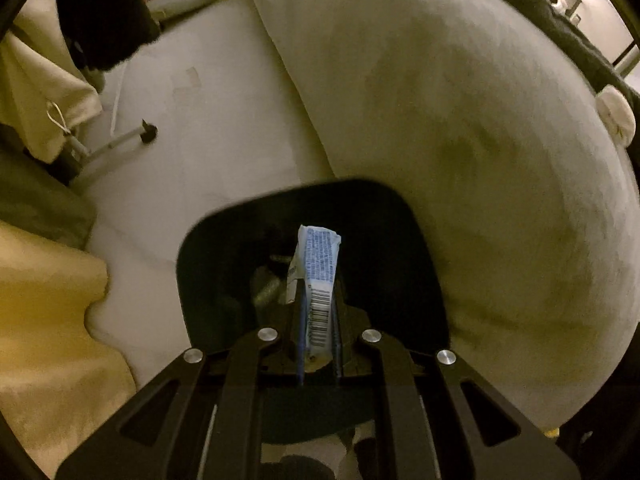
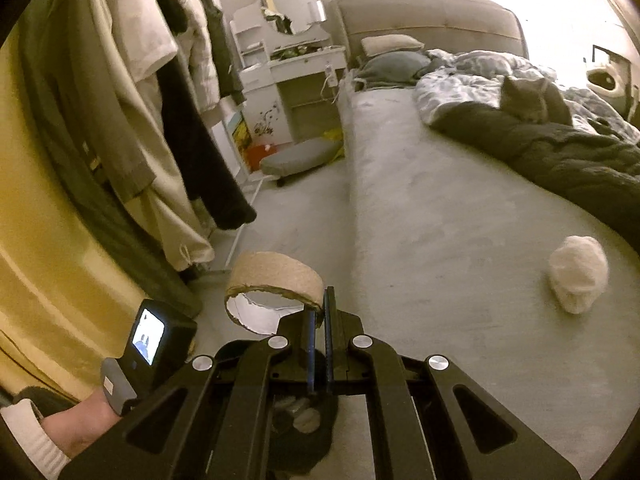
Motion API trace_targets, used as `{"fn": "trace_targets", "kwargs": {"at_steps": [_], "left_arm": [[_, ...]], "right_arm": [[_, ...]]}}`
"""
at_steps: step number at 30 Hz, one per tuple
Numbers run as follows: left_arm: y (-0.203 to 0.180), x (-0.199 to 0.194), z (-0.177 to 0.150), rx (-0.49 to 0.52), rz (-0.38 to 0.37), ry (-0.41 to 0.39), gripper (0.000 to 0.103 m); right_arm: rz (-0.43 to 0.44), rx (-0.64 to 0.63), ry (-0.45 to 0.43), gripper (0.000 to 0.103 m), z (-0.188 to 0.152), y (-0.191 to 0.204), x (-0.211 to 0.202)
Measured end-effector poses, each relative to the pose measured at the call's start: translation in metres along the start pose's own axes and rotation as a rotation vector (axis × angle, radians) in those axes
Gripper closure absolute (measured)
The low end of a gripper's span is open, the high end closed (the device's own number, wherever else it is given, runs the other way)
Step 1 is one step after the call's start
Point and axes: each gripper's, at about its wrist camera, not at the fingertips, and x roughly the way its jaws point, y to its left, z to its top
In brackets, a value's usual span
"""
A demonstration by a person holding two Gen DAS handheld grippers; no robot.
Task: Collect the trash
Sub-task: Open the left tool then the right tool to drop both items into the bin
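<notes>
- The bed (image 2: 440, 200) fills the right of my right view; a white crumpled wad (image 2: 578, 280) lies on it at right, likely trash I have not gathered.
- The black bin (image 1: 224, 256) sits at lower centre of my left view, on the floor against the bed's side, open below my claw to catch a drop.
- My right claw (image 2: 319, 312) pinches the rim of a cardboard tape roll (image 2: 274, 284), low centre, so it hangs clear.
- My left claw (image 1: 318, 316) is clamped on a blue-and-white wrapper (image 1: 318, 264), held upright over the bin, I judge for release.
</notes>
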Motion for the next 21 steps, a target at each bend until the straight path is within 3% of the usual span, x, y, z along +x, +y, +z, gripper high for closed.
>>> {"fn": "trace_targets", "kwargs": {"at_steps": [4, 6, 11, 21], "left_arm": [[0.012, 0.010, -0.012, 0.002, -0.005, 0.062, 0.087], [0.021, 0.013, -0.018, -0.009, -0.020, 0.085, 0.067], [0.031, 0.009, -0.028, -0.012, -0.048, 0.078, 0.048], [0.071, -0.021, -0.033, -0.095, -0.067, -0.026, 0.045]], "right_arm": [[0.005, -0.033, 0.033, 0.099, -0.004, 0.016, 0.016], [0.014, -0.038, 0.058, 0.099, -0.007, 0.023, 0.026], [0.019, -0.054, 0.110, 0.099, -0.014, 0.038, 0.049], [0.013, -0.073, 0.254, 0.099, -0.039, 0.062, 0.104]]}}
